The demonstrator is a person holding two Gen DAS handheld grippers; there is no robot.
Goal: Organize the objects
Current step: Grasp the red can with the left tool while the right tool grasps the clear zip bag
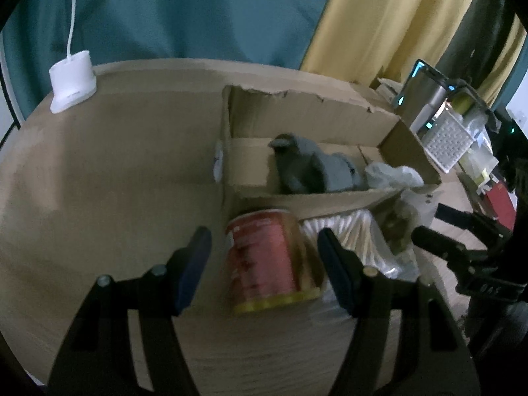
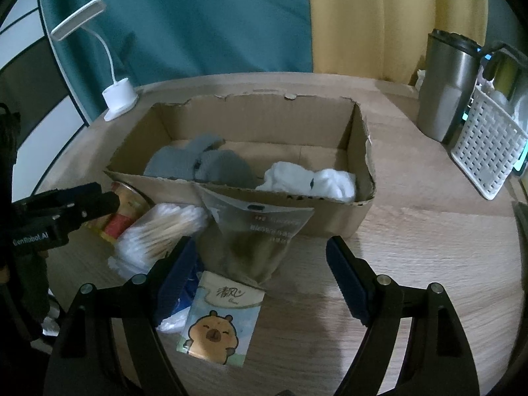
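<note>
A cardboard box [image 2: 330,211] sits on the wooden table and holds grey socks [image 2: 211,161] and white socks [image 2: 313,178]. In front of it lie a red can [image 1: 267,257], a bag of cotton swabs [image 2: 158,227], a clear pouch [image 2: 257,234] and a tissue pack with a capybara [image 2: 217,323]. My left gripper [image 1: 264,270] is open, its jaws on either side of the red can without touching it. My right gripper [image 2: 260,277] is open above the pouch and tissue pack. The box [image 1: 330,198] and grey socks [image 1: 307,168] also show in the left wrist view.
A white lamp base [image 1: 72,81] stands at the table's far left. A steel tumbler [image 2: 445,85] and a white plastic basket [image 2: 488,151] stand at the right. Teal and yellow curtains hang behind.
</note>
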